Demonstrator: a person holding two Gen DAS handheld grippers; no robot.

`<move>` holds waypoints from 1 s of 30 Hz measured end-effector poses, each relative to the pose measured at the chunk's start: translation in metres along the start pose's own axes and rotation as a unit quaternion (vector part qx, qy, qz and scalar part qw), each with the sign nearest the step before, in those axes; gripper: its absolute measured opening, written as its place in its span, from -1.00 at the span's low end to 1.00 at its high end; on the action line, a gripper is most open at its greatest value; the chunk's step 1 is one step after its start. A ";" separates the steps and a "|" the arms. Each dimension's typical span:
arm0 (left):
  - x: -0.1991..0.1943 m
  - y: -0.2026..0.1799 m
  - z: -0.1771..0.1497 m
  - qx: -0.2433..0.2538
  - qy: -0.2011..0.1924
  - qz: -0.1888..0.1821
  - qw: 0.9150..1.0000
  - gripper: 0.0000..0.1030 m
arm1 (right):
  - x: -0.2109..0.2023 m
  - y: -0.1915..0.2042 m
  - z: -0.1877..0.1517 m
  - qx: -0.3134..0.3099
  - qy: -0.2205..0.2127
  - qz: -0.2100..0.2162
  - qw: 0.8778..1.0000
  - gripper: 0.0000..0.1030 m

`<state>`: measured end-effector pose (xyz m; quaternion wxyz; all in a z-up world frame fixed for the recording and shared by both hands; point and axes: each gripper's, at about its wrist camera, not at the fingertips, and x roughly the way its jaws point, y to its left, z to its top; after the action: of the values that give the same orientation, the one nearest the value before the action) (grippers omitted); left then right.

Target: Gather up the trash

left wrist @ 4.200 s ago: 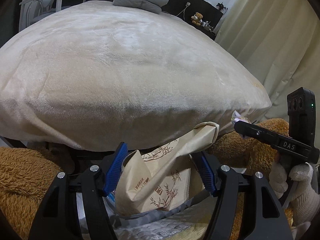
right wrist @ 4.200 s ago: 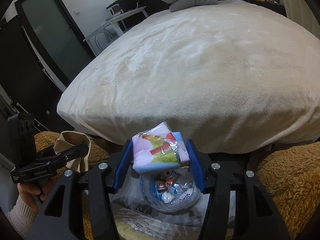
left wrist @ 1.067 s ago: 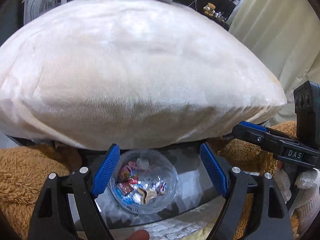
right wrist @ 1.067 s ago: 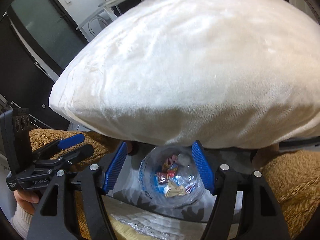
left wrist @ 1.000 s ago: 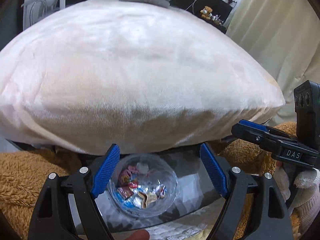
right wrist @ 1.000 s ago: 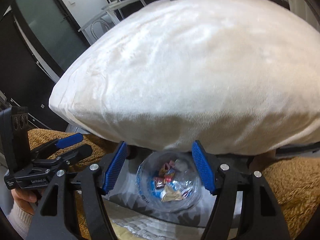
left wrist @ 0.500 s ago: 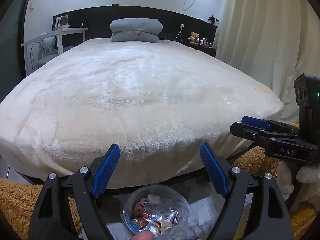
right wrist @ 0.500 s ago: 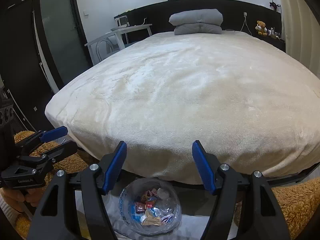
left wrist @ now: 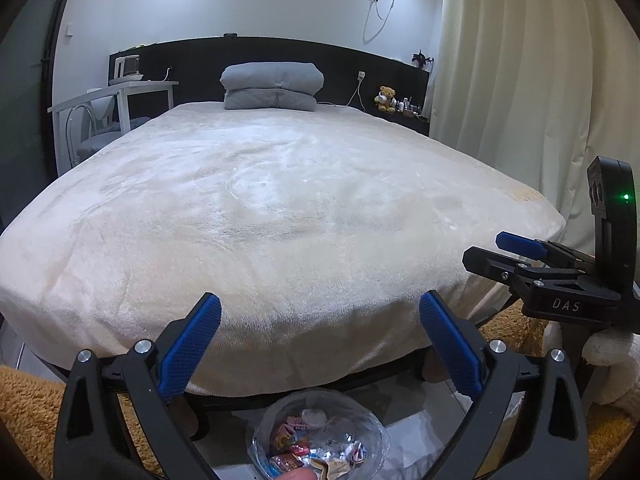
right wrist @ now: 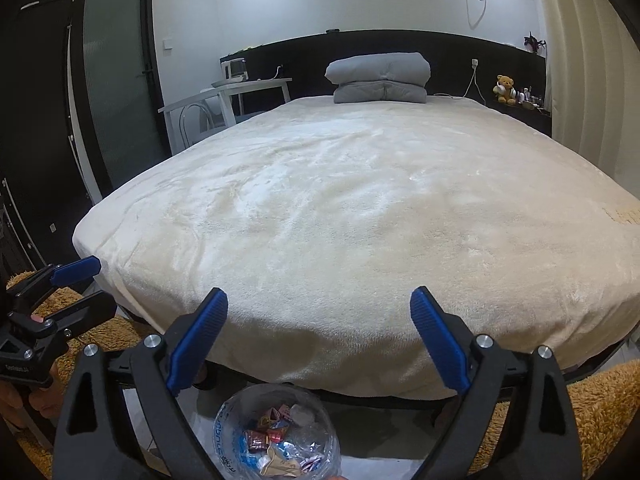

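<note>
Both hand-held grippers (left wrist: 318, 334) (right wrist: 318, 330) agape, empty.

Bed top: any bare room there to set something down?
Yes: the cream blanket is bare from the near edge to the folded grey quilt at the headboard. Below, it is crowded: the trash bag sits between the orange rugs.

A bag of wrappers (left wrist: 320, 442) lies on the floor before the bed (left wrist: 280, 208), folded bedding (left wrist: 272, 86) at its head.

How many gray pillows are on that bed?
2. One gray pillow sits stacked on top of the other, at the head of the bed against the dark headboard. Others could be hidden behind them.
</note>
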<state>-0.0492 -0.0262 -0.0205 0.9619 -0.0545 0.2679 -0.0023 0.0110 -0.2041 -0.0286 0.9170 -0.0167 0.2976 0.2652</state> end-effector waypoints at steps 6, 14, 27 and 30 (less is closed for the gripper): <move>-0.002 0.000 0.002 0.001 -0.008 0.008 1.000 0.88 | -0.002 -0.004 0.000 0.004 -0.001 -0.009 1.000 0.77; -0.003 0.000 0.003 0.004 -0.009 0.010 1.000 0.88 | -0.003 -0.006 0.001 0.009 -0.002 -0.010 1.000 0.77; -0.003 0.000 0.004 0.005 -0.010 0.009 1.000 0.88 | -0.001 -0.004 0.002 0.009 0.006 0.001 1.000 0.77; -0.004 0.000 0.004 0.006 -0.011 0.010 1.000 0.88 | -0.001 -0.004 0.002 0.009 0.006 0.001 1.000 0.77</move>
<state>-0.0508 -0.0260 -0.0148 0.9652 -0.0463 0.2574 0.0065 0.0132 -0.2074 -0.0266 0.9149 -0.0092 0.3054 0.2637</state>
